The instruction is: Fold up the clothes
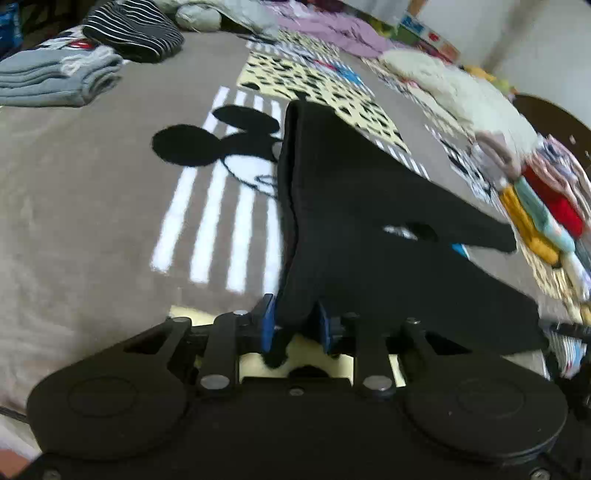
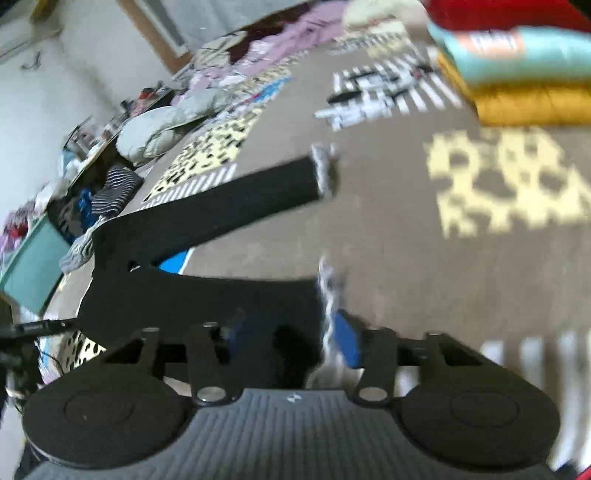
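A black garment point(image 1: 354, 206) is stretched above a brown Mickey Mouse blanket point(image 1: 92, 206). My left gripper point(image 1: 295, 325) is shut on one corner of it, blue pads pinching the black cloth. In the right wrist view the same black garment point(image 2: 207, 288) hangs across the lower left, with a sleeve or leg point(image 2: 236, 195) reaching up to a grey cuff. My right gripper point(image 2: 291, 339) is shut on its edge near a grey hem; this view is blurred.
Folded grey clothes point(image 1: 55, 77) and a striped black-and-white garment point(image 1: 136, 33) lie at the far left. A stack of folded red, teal and mustard clothes point(image 2: 524, 74) sits at the right. Unfolded pink and white clothes point(image 1: 340, 33) are piled at the back.
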Available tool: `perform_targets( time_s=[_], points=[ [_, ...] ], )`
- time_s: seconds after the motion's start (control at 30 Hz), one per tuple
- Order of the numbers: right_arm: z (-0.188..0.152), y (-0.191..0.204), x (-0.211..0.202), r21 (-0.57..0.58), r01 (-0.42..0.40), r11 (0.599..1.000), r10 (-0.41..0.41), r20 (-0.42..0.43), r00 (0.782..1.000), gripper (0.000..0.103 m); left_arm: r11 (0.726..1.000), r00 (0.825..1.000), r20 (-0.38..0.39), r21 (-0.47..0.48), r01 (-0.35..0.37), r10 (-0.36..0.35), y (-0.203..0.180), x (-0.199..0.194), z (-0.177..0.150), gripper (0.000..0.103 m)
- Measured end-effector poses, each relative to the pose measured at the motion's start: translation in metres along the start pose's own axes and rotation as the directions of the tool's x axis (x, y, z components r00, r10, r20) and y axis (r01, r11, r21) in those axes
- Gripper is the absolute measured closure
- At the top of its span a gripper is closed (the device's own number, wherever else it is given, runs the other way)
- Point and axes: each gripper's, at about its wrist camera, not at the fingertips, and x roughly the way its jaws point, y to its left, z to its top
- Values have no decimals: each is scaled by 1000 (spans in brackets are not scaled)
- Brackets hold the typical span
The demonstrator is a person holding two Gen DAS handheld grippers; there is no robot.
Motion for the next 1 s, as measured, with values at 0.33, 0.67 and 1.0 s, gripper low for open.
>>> perform_targets(
  time_s=[0.33, 0.67, 1.0],
  points=[
    [-9, 4, -11, 139, -84, 987, 93, -62, 994, 93, 994, 997, -66, -104, 19, -26, 25, -2, 4, 74],
    [-8, 58, -27, -195, 104, 975, -98, 40, 994, 71, 999, 995, 90, 13, -34, 33, -7, -14, 31, 55],
    [63, 35, 29, -36, 65, 997, -60, 113, 992, 57, 999, 996, 82, -27, -39, 41, -1, 48, 94, 54]
  ],
)
